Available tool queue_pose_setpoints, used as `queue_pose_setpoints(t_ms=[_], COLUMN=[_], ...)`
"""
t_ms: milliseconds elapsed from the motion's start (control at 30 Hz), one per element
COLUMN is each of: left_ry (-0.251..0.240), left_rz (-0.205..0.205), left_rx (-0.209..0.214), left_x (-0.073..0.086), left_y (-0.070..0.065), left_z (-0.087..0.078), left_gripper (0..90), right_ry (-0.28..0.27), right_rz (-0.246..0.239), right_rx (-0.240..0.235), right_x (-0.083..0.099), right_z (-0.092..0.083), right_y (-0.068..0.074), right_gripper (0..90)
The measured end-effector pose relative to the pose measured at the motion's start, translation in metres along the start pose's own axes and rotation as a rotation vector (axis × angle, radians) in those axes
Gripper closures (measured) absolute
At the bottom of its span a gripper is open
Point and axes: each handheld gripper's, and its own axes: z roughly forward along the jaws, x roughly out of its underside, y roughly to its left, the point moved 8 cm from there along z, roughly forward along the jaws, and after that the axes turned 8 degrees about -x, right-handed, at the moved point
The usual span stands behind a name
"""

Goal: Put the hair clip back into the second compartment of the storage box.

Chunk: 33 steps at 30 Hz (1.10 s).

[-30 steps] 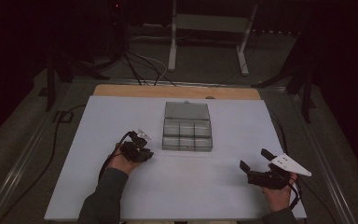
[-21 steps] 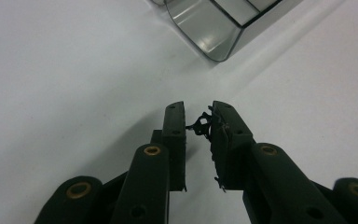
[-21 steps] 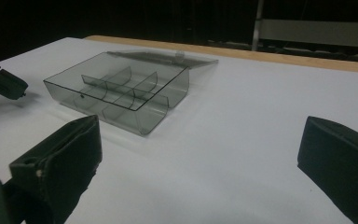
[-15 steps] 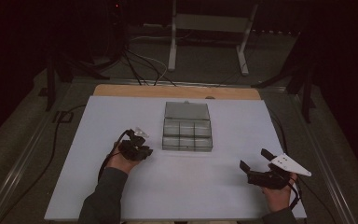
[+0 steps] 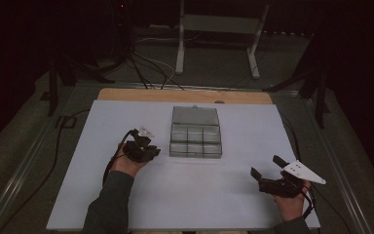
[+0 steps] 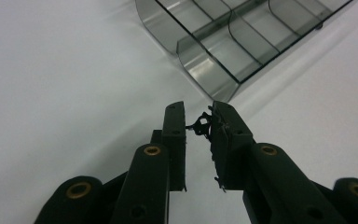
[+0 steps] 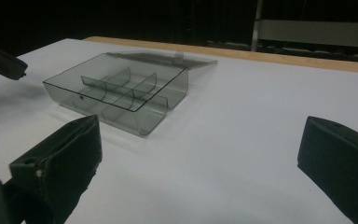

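The box (image 5: 195, 134) lies open and looks empty; left tongs (image 6: 198, 127) pinch a small black part (image 6: 201, 126) beside it, right tongs (image 5: 267, 172) gape empty.

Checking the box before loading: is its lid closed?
No, the clear box lies open, its lid folded back flat on the table behind it.

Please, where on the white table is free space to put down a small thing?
The white table is bare between the left gripper and right gripper, in front of the clear compartment box, and to the box's right. It is tight only between the left gripper and the box.
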Motion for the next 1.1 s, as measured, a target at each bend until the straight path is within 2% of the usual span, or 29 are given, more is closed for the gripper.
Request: queue_pose_setpoints(t_ms=[333,1100], left_ry=[-0.051,-0.107], left_rz=[-0.031,-0.03], left_rx=[0.007,0.005], left_x=[-0.012,-0.038], left_y=[0.005,0.006], left_z=[-0.007,-0.012], left_gripper=[77.8,77.8], right_ry=[-0.002,-0.003], right_rz=[0.003,0.004], right_rx=[0.0,0.0], right_x=[0.0,0.0], right_z=[0.0,0.0], right_y=[0.0,-0.001], right_gripper=[0.0,0.0])
